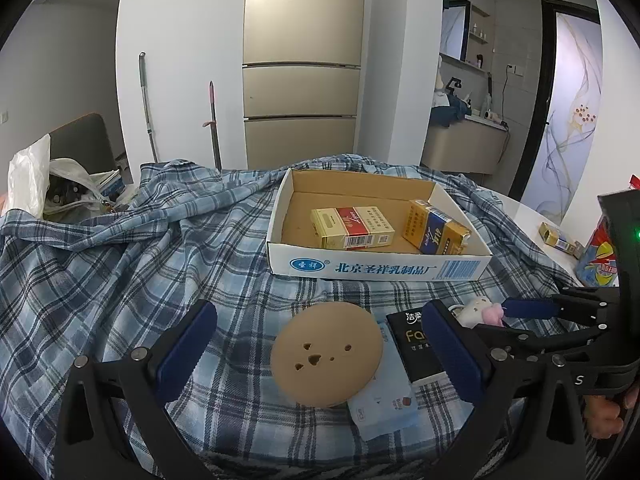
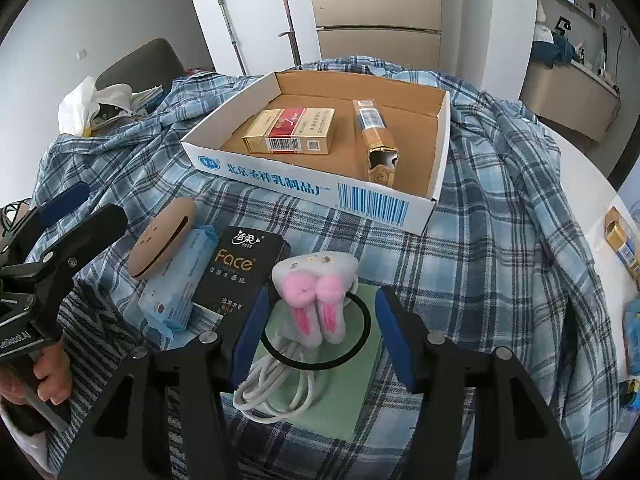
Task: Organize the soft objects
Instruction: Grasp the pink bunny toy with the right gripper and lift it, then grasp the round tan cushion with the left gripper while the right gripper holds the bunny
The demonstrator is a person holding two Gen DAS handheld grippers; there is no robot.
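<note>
Partly hidden items first: the blue tissue pack [image 1: 382, 408] lies under the tan round sponge [image 1: 326, 354] in the left wrist view, and the black tissue pack [image 1: 416, 350] is cut off behind that gripper's right finger. The print on both packs is only partly legible. A white cable [image 2: 276, 390] coils on a green pad [image 2: 340, 392], half covered by the right gripper's body.

Surroundings: a plaid cloth [image 2: 492, 248] covers the table. At twelve o'clock stands a shallow cardboard box [image 2: 312, 184] holding a red-and-gold carton [image 2: 290, 132] and a blue-and-gold carton [image 2: 376, 140]. No object stands between the grippers and the box.

The right gripper [image 2: 318, 320] stands about half open, with nothing clamped. The plush bunny hair tie [image 2: 316, 296] sits between its fingers, the pads clear of it on both sides; its black elastic loop rests on the green pad. The left gripper [image 1: 316, 354] is wide open, empty, with the sponge lying between its fingers, untouched.
</note>
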